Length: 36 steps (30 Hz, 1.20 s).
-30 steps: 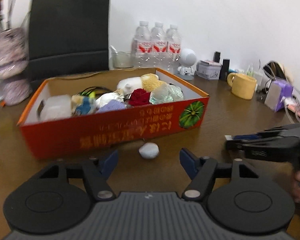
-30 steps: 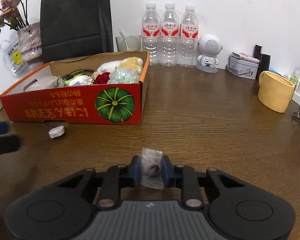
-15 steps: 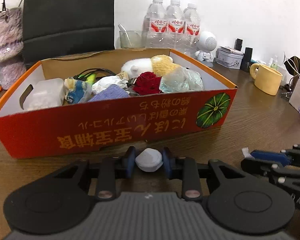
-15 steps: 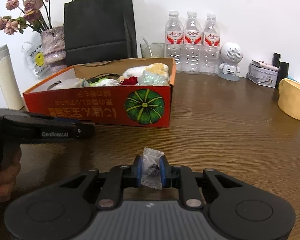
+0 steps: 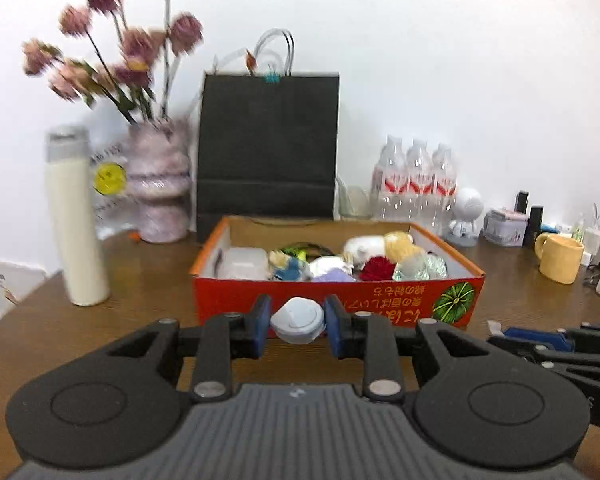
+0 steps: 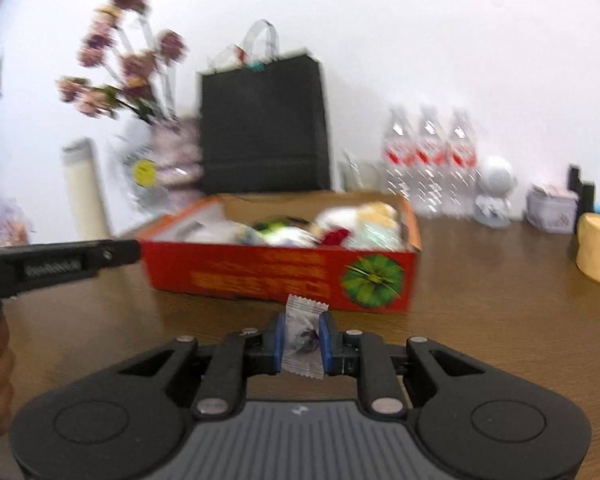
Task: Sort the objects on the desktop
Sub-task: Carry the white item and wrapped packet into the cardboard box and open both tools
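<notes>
My left gripper [image 5: 298,322] is shut on a small round white object [image 5: 299,320] and holds it above the table, in front of the orange cardboard box [image 5: 380,307]. My right gripper [image 6: 303,338] is shut on a small clear candy wrapper [image 6: 303,340], also raised in front of the box [image 6: 260,276]. The box holds several small items, among them a red rose [image 5: 378,267], plush toys and a crinkled clear bag. The right gripper shows at the right edge of the left wrist view [image 5: 548,340]; the left gripper shows at the left of the right wrist view [image 6: 60,266].
Behind the box stand a black paper bag [image 5: 268,148], a vase of dried flowers [image 5: 160,196], a tall white bottle [image 5: 76,220] and three water bottles [image 5: 416,184]. A small white robot figure [image 5: 466,216], a tin and a yellow mug [image 5: 558,258] stand at the right.
My left gripper closed on the round white object and lifted it off the table. Both grippers have risen and pulled back from the box; the right one still holds the candy wrapper.
</notes>
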### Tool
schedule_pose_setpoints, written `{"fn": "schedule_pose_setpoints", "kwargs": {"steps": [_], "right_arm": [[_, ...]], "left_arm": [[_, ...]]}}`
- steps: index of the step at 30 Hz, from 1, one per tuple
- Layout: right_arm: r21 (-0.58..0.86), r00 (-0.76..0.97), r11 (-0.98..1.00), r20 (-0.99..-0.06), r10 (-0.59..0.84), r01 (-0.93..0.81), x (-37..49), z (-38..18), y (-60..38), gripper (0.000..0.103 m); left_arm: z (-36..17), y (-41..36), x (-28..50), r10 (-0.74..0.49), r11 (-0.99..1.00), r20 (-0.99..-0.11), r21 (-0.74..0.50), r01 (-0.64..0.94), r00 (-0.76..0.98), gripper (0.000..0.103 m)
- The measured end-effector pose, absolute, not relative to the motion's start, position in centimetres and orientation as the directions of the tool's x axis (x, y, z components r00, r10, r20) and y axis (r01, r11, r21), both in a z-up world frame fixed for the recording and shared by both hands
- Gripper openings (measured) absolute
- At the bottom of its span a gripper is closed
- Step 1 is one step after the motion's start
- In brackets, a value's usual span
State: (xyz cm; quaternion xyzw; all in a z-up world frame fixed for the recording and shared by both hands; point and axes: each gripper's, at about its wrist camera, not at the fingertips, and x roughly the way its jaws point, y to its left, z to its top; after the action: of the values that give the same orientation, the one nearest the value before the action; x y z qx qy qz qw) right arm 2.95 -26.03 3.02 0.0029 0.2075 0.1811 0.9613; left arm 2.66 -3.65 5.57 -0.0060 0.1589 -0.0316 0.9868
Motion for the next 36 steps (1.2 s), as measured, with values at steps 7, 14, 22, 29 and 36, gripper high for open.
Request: {"fn": "schedule_pose_setpoints", "kwargs": {"steps": [7,14,22,29,36], "right_arm": [[0.040,0.885,0.917,-0.248,0.394,-0.397,-3.2,7.6,-23.7,0.017],[-0.001,0.890,0.908,-0.198,0.411,-0.419,-8.2,9.9,-22.2,0.017],[0.024,0.900,0.915,-0.171,0.401,-0.403,-13.5,7.8,-22.2,0.017],[0.042,0.920,0.926,-0.103,0.379,-0.376,-13.4,7.7,-22.8,0.017],[0.058,0.907,0.927,-0.192,0.374,-0.370,-5.9,8.2,-21.9,0.017]], "left_arm": [[8.1,-3.4,-4.5,-0.015,0.999,-0.162,0.040,0.022,0.987,0.029],[8.9,-3.3,-11.1,0.004,1.000,-0.067,0.014,-0.003,0.998,0.030],[7.4,-2.7,-15.8,0.042,0.999,-0.061,-0.017,-0.043,0.997,0.030],[7.9,-2.3,-14.1,0.041,0.999,-0.049,-0.030,-0.043,0.998,0.030],[9.4,-2.5,-5.2,-0.045,0.999,-0.071,-0.019,0.044,0.996,0.030]]}}
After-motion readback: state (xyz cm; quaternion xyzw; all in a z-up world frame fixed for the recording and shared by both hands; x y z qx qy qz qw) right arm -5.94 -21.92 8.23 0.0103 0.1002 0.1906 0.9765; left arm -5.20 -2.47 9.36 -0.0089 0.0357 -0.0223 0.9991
